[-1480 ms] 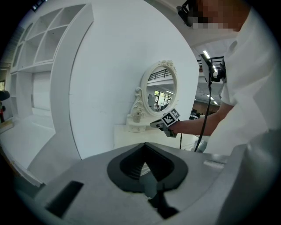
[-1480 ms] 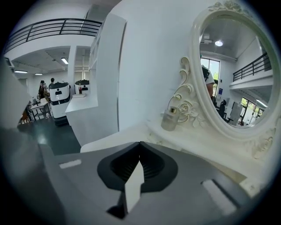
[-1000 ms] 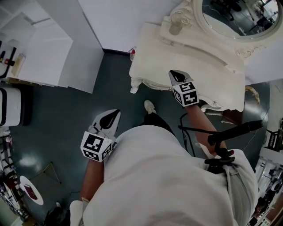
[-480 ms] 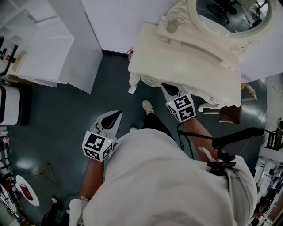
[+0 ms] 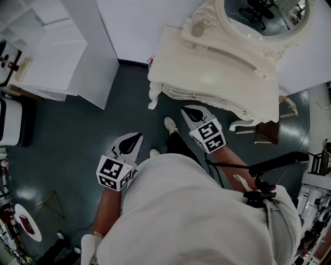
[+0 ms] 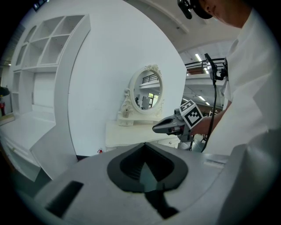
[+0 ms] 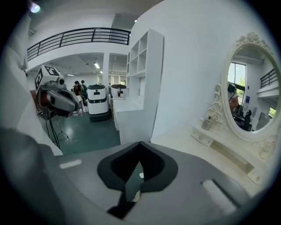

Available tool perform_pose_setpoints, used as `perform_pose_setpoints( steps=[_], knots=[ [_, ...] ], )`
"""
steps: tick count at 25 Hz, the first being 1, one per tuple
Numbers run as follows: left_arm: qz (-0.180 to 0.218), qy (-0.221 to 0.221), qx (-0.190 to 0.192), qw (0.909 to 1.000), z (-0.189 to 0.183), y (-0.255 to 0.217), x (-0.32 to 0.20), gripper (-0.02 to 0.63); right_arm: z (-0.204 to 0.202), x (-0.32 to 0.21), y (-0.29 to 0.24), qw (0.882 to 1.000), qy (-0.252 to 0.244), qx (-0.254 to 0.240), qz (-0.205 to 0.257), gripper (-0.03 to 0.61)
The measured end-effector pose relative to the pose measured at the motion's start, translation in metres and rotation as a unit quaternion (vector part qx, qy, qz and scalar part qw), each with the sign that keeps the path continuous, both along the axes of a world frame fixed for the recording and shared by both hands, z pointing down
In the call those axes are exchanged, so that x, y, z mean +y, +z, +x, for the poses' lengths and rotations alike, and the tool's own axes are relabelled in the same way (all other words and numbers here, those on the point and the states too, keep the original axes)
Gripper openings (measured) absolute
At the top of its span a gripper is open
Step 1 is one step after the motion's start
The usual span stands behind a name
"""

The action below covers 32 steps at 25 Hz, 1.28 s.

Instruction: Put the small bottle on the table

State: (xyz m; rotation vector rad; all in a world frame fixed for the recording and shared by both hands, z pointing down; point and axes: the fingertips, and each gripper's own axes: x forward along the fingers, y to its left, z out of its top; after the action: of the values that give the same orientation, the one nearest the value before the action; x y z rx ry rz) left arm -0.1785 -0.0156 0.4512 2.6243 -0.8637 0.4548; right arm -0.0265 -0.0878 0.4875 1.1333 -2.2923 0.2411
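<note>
The left hand-held gripper [image 5: 133, 137] hung over the dark green floor [image 5: 77, 134], well short of the tabletop [image 5: 207, 72], its jaws together on nothing. The right hand-held gripper [image 5: 187, 111] was just off the tabletop's front edge, its jaws likewise fully closed and empty. It looked the nearer one to the small bottle [image 5: 197, 28]. That bottle stood upright, ahead of it across the tabletop, on the raised ledge at the back left corner, beside the oval mirror [image 5: 261, 15]. The cream top looked bare and level, with a white wall behind.
</note>
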Motion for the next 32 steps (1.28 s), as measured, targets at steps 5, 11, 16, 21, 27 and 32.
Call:
perform_pose_setpoints(
  steps=[5, 11, 16, 21, 27, 32],
  knots=[
    [-0.003, 0.002, -0.004, 1.0, 0.0, 0.002, 0.013, 0.003, -0.007, 0.015, -0.001, 1.0, -0.013, 0.001, 0.003, 0.0],
    [-0.002, 0.006, -0.007, 0.9999, 0.004, 0.003, 0.022, 0.003, -0.01, 0.025, -0.005, 1.0, -0.023, 0.003, 0.011, 0.0],
    [0.001, 0.013, -0.008, 0.9999, 0.011, 0.0, 0.024, 0.003, -0.006, 0.031, -0.007, 1.0, -0.021, 0.006, 0.013, 0.0],
    [0.001, 0.018, -0.007, 0.9998, 0.009, -0.002, 0.023, 0.003, -0.01, 0.032, -0.012, 1.0, -0.02, 0.007, 0.018, 0.0],
    [-0.003, 0.018, -0.007, 0.9998, 0.014, 0.003, 0.022, 0.003, -0.006, 0.031, -0.008, 1.0, -0.022, 0.008, 0.018, 0.0],
    [-0.008, 0.025, -0.009, 0.9996, 0.02, 0.007, 0.019, 0.003, -0.002, 0.03, -0.006, 1.0, -0.019, 0.012, 0.016, 0.0]
  ],
)
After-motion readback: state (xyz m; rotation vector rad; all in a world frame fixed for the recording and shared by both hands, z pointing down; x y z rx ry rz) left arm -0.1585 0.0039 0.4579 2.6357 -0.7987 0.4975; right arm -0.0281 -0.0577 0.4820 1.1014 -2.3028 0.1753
